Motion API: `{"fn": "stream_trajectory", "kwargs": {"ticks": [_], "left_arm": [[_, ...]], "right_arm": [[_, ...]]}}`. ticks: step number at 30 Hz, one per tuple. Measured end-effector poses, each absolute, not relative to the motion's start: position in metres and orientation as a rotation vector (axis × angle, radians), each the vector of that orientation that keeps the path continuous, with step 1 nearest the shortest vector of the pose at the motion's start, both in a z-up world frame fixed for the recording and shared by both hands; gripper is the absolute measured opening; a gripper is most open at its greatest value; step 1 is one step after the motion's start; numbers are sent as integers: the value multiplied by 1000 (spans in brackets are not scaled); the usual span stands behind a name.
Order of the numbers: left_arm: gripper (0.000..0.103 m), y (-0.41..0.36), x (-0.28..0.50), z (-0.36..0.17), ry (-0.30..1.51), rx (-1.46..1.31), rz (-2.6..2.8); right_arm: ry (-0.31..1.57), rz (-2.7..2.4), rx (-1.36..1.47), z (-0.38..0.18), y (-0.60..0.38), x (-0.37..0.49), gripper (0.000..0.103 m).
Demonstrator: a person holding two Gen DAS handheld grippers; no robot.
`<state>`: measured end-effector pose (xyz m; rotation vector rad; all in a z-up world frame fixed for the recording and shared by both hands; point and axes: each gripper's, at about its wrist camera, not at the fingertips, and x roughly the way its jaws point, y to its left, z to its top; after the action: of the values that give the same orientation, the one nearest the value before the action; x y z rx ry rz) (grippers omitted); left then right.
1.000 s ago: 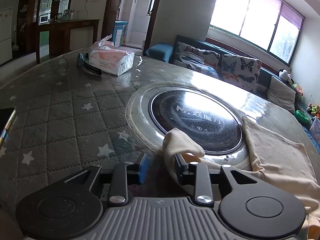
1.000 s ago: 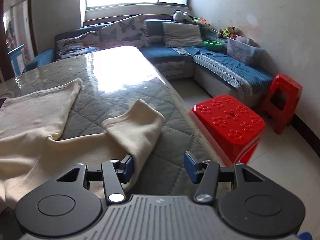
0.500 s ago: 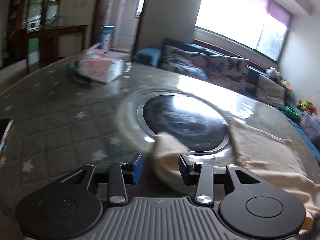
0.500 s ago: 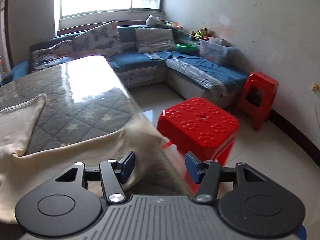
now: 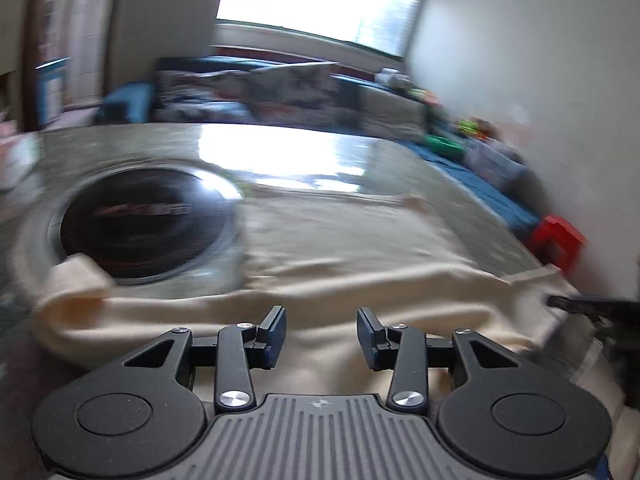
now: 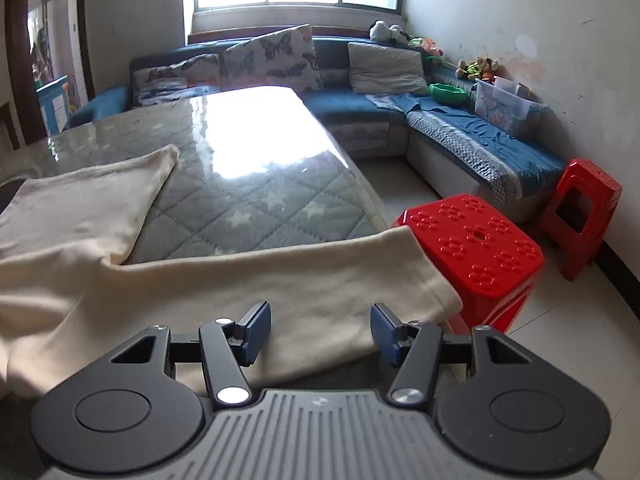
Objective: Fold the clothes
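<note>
Right wrist: sleeve (image 6: 320, 276) now flat along table (image 6: 248, 208) edge | right claw (image 6: 318, 330) wide, empty | left claw (image 5: 321, 334) wide, swung over garment (image 5: 340, 240) | spread, ready for folding

Left tongs (image 5: 321, 334) and right tongs (image 6: 320, 330) both gape wide, gripping nothing.

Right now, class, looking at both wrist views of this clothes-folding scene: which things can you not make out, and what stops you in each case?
- Left wrist view: motion blur smears the lettering on the black round plate and the sofa cushions.
- Left wrist view: a dark object at the right edge is cut off; unidentifiable.
- Right wrist view: the cream garment runs off the left edge and under the right gripper, so its full shape is hidden.
</note>
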<state>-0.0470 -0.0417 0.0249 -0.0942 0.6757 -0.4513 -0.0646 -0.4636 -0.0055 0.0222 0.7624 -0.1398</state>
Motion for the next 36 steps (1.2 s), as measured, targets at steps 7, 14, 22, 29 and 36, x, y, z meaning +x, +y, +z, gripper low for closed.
{"fn": "stream_trajectory", "kwargs": {"ticks": [7,14,22,29,36], "left_arm": [[47,-78,-61,20,689,33,-625],[27,-90,-62,4,729,115,-629],[8,-83,-77,12,707,118,-682],[8,-76,-85,6,743,137,-720],[10,-62,-76,14,742,104,-733]], "right_arm": [[718,23,-14,23,-438,-76,57],[687,245,-68,43,-394,-74,57],[695,420,-155,44,-345,-73,57],[757,539,-227,30,-312,-78,56],[849,628,-305,9,-297,-99,47]]}}
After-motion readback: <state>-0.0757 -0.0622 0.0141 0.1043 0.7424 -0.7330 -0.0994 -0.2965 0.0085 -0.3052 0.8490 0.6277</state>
